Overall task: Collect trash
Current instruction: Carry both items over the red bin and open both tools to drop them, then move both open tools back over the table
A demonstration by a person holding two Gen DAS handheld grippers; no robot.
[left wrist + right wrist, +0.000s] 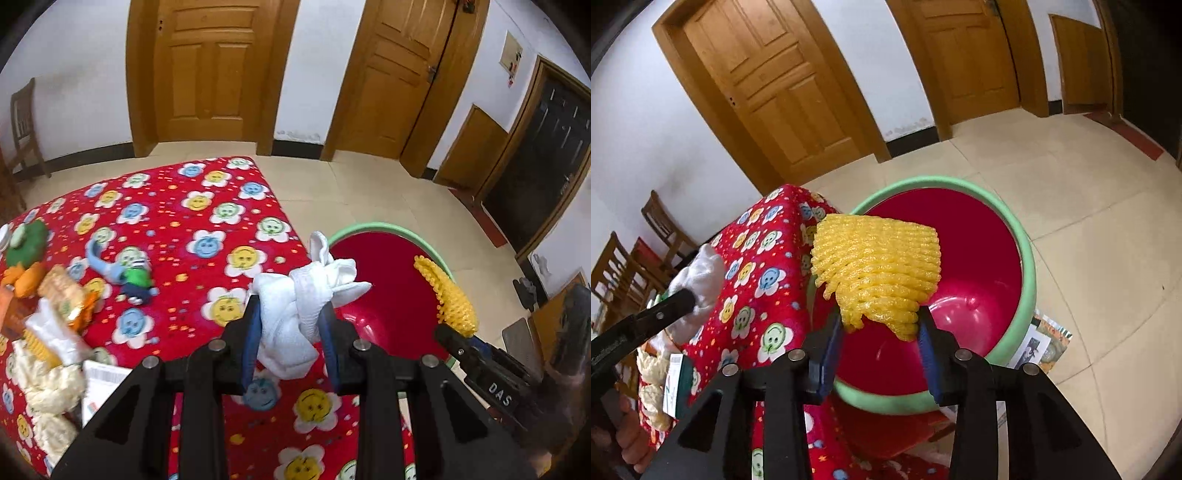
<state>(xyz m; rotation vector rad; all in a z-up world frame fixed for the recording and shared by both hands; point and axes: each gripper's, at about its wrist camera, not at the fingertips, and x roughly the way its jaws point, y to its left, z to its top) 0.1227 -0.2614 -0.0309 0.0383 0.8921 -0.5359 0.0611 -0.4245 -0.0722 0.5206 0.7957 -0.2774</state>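
Note:
My left gripper [291, 314] is shut on a crumpled white tissue wad [295, 302], held over the table's right edge, beside the bin. The bin is red inside with a green rim [369, 227] and stands on the floor just off the table corner. My right gripper [881, 325] hangs over the bin's mouth [1028, 266] with a yellow foam net [879, 266] between its blue pads; the net's lower end touches both pads. In the left wrist view the right gripper [454, 332] and the net [448, 295] show at the right. The right wrist view shows the left gripper [687, 295] with the wad [701, 269].
The table wears a red cloth with smiley flowers [184, 221]. At its left lie snack wrappers [62, 295], white foam netting [51, 391], a paper slip [103, 384] and a blue-green scrap [129, 273]. Printed papers [1041, 343] lie under the bin. Wooden chairs [657, 221] stand by the wall.

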